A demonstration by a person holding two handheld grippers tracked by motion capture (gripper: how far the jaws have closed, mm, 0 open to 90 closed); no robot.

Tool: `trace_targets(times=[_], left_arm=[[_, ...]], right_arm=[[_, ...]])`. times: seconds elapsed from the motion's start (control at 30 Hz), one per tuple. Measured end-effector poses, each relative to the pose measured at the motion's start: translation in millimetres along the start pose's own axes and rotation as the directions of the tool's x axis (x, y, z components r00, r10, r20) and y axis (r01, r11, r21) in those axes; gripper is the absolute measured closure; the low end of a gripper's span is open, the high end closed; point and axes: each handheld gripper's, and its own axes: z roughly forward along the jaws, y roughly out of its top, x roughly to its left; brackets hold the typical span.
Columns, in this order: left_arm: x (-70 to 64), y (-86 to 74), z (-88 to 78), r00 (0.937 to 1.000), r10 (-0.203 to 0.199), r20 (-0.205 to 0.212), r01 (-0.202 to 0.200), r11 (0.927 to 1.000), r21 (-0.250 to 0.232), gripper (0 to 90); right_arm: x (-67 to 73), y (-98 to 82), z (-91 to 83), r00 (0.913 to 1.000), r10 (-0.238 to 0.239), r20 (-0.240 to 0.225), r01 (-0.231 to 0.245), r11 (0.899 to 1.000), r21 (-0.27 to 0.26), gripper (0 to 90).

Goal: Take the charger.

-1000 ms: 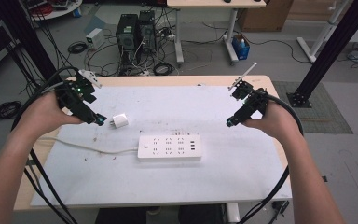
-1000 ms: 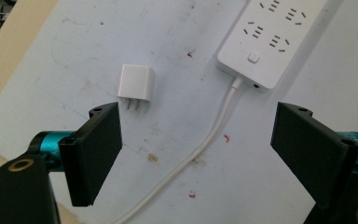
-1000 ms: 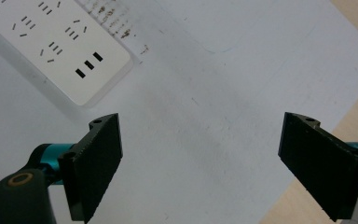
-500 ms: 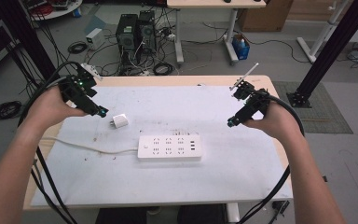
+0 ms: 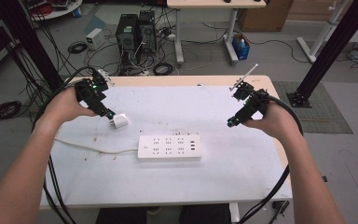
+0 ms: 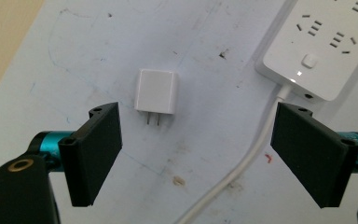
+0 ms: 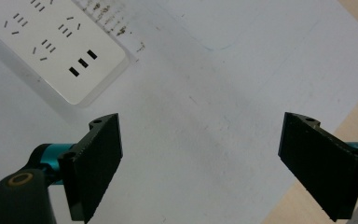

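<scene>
Two grippers at work above one white-topped table; landmark for all places: long white plastic power strip lying flat near the table's middle, its small round button lit, white cable trailing off its left end toward the table's left edge.

Left gripper, seen from the high view, hovering up-left of the power strip, tips just beside small white cube-shaped plug-in charger; jaws spread wide, holding nothing. Charger lying on its side on the bare table, left of and a little beyond the strip's button end, apart from the strip, two metal prongs pointing back toward the left gripper; centred between the two black jaws but ahead of them, not yet enclosed.

Right gripper held up off the table to the right of the power strip, well apart from it; jaws likewise wide open and empty; strip's far end with three USB slots visible up-left in the right gripper view.

Step in hand, by judgement: approach for picking up the charger, presumably to seat it in a socket of the strip. Next move likely calls for lowering and advancing until the cube's flat sides sit between the jaws, then closing squarely, keeping clear of the prongs and of the cable close by.

No containers on the table; sockets of the strip all unoccupied.
</scene>
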Motion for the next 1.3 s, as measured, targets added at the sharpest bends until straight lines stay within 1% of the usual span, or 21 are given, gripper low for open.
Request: trace_targets(times=[0.03, 0.07, 0.1, 0.13, 0.17, 0.23, 0.27, 0.4, 0.43, 0.5, 0.53, 0.57, 0.63, 0.77, 0.8, 0.9, 0.93, 0.97, 1.07, 1.17, 1.3], left_arm=[[3.0, -0.4, 7.4, 0.9996, 0.028, 0.008, -0.027, 0.9996, -0.012, 16.5], [3.0, -0.4, 7.4, 0.9996, 0.028, 0.008, -0.027, 0.9996, -0.012, 16.5], [6.6, -0.3, 15.1, 0.999, 0.041, 0.02, -0.041, 0.9992, 0.001, 16.5], [6.6, -0.3, 15.1, 0.999, 0.041, 0.02, -0.041, 0.9992, 0.001, 16.5], [9.6, 0.3, 23.3, 0.9983, 0.053, 0.021, -0.054, 0.9982, 0.026, 16.5], [9.6, 0.3, 23.3, 0.9983, 0.053, 0.021, -0.054, 0.9982, 0.026, 16.5], [13.8, 0.4, 34.3, 0.9979, 0.054, 0.037, -0.056, 0.997, 0.053, 16.5], [21.1, -1.8, 50.5, 0.9989, 0.024, 0.04, -0.026, 0.9981, 0.055, 16.5], [21.1, -1.8, 50.5, 0.9989, 0.024, 0.04, -0.026, 0.9981, 0.055, 16.5], [24.9, -4.1, 63.1, 0.999, 0.012, 0.044, -0.015, 0.9964, 0.083, 16.5], [24.9, -4.1, 63.1, 0.999, 0.012, 0.044, -0.015, 0.9964, 0.083, 16.5], [26.9, -5.7, 71.5, 0.9988, 0.007, 0.048, -0.012, 0.9952, 0.097, 16.5], [29.2, -7.1, 79.0, 0.9985, -0.002, 0.055, -0.004, 0.9949, 0.101, 16.5], [33.6, -8.6, 91.3, 0.9984, 0.007, 0.057, -0.014, 0.9923, 0.123, 16.8], [34.9, -9.1, 95.1, 0.9986, 0.006, 0.053, -0.013, 0.9925, 0.121, 16.8], [37.4, -9.9, 104.6, 0.9983, 0.015, 0.056, -0.023, 0.9892, 0.145, 16.8], [37.6, -10.2, 107.1, 0.9982, 0.014, 0.058, -0.022, 0.9885, 0.15, 16.8], [38.9, -10.2, 110.6, 0.9976, 0.03, 0.063, -0.04, 0.9865, 0.159, 16.8], [40.6, -10.4, 114.6, 0.998, 0.023, 0.059, -0.032, 0.9864, 0.161, 16.9], [45.1, -11.2, 120.2, 0.9979, 0.013, 0.064, -0.023, 0.9862, 0.164, 19.9], [47.4, -13.1, 126.2, 0.9981, 0.012, 0.061, -0.024, 0.9809, 0.193, 22.8]], right_arm=[[-0.5, -0.2, 1.4, 1.0, -0.01, 0.002, 0.01, 1.0, 0.01, 12.9], [-0.5, -0.2, 1.4, 1.0, -0.01, 0.002, 0.01, 1.0, 0.01, 12.9], [-0.5, -0.3, 2.1, 0.9999, -0.011, -0.001, 0.011, 1.0, 0.006, 12.9], [-0.5, -0.3, 2.1, 0.9999, -0.011, -0.001, 0.011, 1.0, 0.006, 12.9], [0.5, -0.4, 2.7, 1.0, -0.006, -0.002, 0.006, 1.0, 0.0, 12.9], [0.9, -0.5, 3.1, 1.0, -0.002, -0.001, 0.002, 1.0, 0.002, 12.9], [1.0, -0.8, 5.1, 1.0, -0.005, -0.004, 0.005, 1.0, 0.005, 12.9], [-0.2, -1.4, 7.2, 0.9999, -0.008, -0.008, 0.008, 1.0, 0.006, 12.9], [-0.6, -1.3, 7.5, 1.0, -0.007, -0.004, 0.007, 1.0, 0.003, 12.9], [-1.1, -1.3, 7.4, 1.0, -0.002, -0.005, 0.002, 1.0, 0.0, 12.9], [-1.1, -1.3, 7.4, 1.0, -0.002, -0.005, 0.002, 1.0, 0.0, 12.9], [-0.9, -1.1, 7.6, 1.0, -0.005, -0.005, 0.005, 1.0, -0.002, 12.9], [-0.9, -1.0, 7.9, 0.9999, -0.01, -0.006, 0.01, 1.0, 0.002, 12.9], [-1.2, -1.5, 8.5, 0.9998, -0.016, -0.008, 0.016, 1.0, 0.002, 12.9], [-1.0, -1.6, 8.8, 0.9999, -0.011, -0.009, 0.011, 1.0, 0.0, 12.9], [-1.8, -2.8, 9.7, 0.9999, -0.012, -0.007, 0.012, 1.0, 0.004, 12.9], [-1.2, -3.0, 10.2, 1.0, -0.002, -0.009, 0.002, 1.0, 0.003, 12.9], [-0.9, -3.0, 10.4, 0.9999, 0.001, -0.01, -0.001, 1.0, 0.004, 12.9], [-1.8, -3.5, 12.0, 0.9999, -0.007, -0.009, 0.007, 1.0, 0.008, 12.9], [-1.6, -3.0, 12.4, 0.9999, -0.012, -0.011, 0.012, 1.0, 0.011, 12.9], [0.3, -1.7, 13.0, 0.9998, -0.017, -0.01, 0.017, 1.0, 0.012, 12.9]])
